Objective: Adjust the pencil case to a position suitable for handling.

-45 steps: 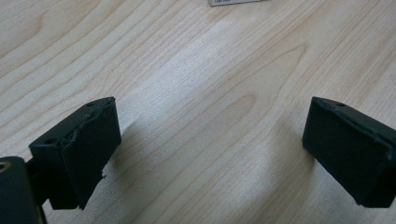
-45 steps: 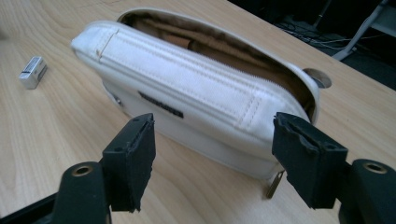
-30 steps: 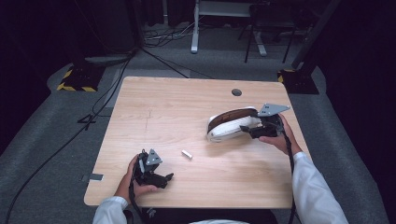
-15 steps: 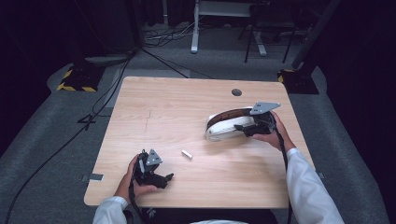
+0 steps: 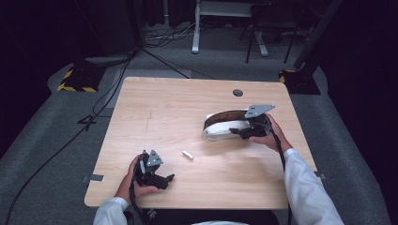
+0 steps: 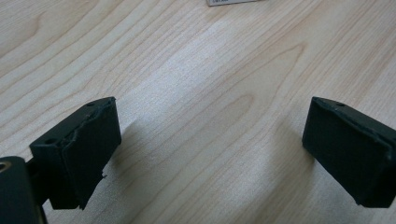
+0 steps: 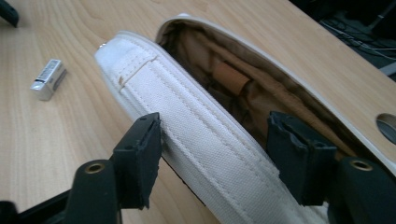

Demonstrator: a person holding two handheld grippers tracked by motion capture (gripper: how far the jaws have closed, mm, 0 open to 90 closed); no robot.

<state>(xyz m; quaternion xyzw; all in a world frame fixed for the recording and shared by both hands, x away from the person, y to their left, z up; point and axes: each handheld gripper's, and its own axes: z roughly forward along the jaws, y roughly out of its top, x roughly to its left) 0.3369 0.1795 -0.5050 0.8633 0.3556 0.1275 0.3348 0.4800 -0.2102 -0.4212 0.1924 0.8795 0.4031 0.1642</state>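
A white canvas pouch point(image 5: 224, 127) with a brown lining lies on its side at the right of the wooden table point(image 5: 187, 108), mouth facing away from the person. My right gripper point(image 5: 245, 132) is open and straddles the pouch's near white wall point(image 7: 187, 121): one jaw is outside it, the other inside the brown opening point(image 7: 233, 88). A small white stick-shaped item point(image 5: 187, 154) lies on the table left of the pouch point(image 7: 47, 79). My left gripper point(image 5: 162, 178) rests near the front left edge, open over bare wood point(image 6: 210, 154), with nothing between its jaws.
A round cable hole point(image 5: 238, 93) sits in the table behind the pouch. Beyond the table, on the grey floor, are cables point(image 5: 108, 98), a yellow-and-black striped base point(image 5: 75, 82) and a white stand point(image 5: 197, 28).
My right gripper has slid left along the pouch and now straddles its near wall. The left gripper has stayed where it was.
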